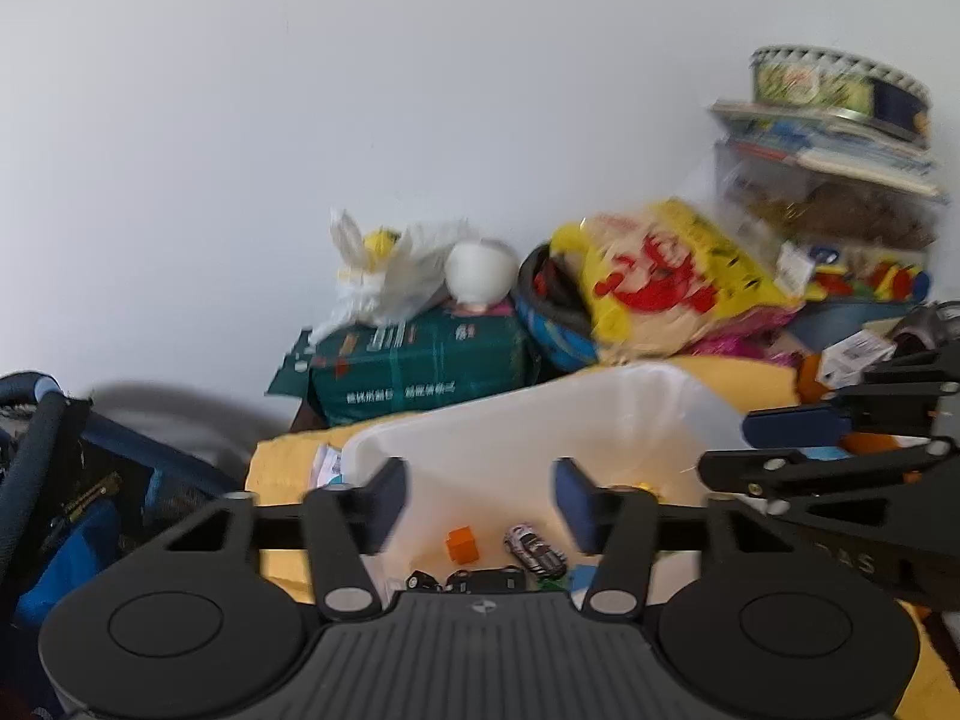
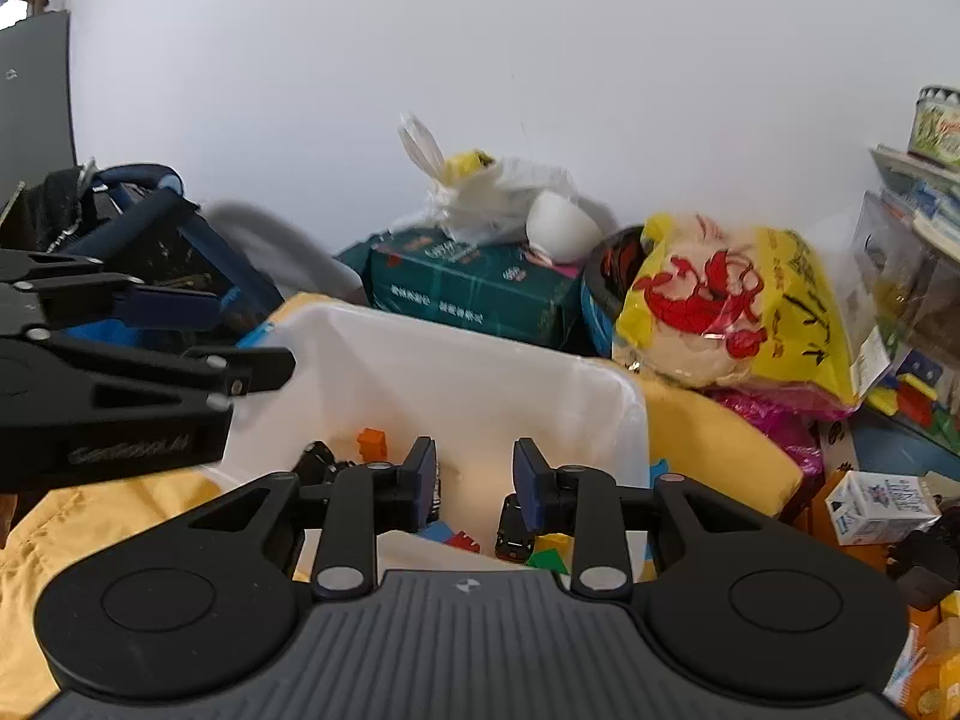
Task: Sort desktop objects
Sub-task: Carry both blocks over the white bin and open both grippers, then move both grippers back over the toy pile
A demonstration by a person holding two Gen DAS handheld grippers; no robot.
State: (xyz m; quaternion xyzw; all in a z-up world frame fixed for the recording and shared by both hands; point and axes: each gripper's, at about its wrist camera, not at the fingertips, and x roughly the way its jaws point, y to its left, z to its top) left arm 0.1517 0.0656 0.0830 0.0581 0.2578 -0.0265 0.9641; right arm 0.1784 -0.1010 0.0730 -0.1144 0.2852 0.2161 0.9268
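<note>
Several small toys lie on the floor of a white plastic bin [image 2: 456,360], the task's receptacle: an orange block [image 1: 462,543], a pink-and-black toy car [image 1: 534,549] whose long axis runs diagonally toward the lower right, further dark toy cars [image 1: 489,581], and, in the right wrist view, a yellow-fronted car [image 2: 513,531] beside green and yellow pieces [image 2: 549,555]. Both grippers hover above the bin's near rim, pointing down into it. The left gripper [image 1: 480,501] has its jaws spread, nothing between them; the orange block and the pink-and-black car lie just ahead of and below that gap, so this hand appears nearer to them. The right gripper [image 2: 474,483] likewise shows parted, empty jaws, with the yellow-fronted car just beneath its right pad. The bin rests on a yellow cloth [image 2: 720,438]; behind it stand a green carton [image 2: 474,294], a white bag [image 2: 504,192] and a yellow printed bag [image 2: 738,312]. Motion blur softens the left view.
</note>
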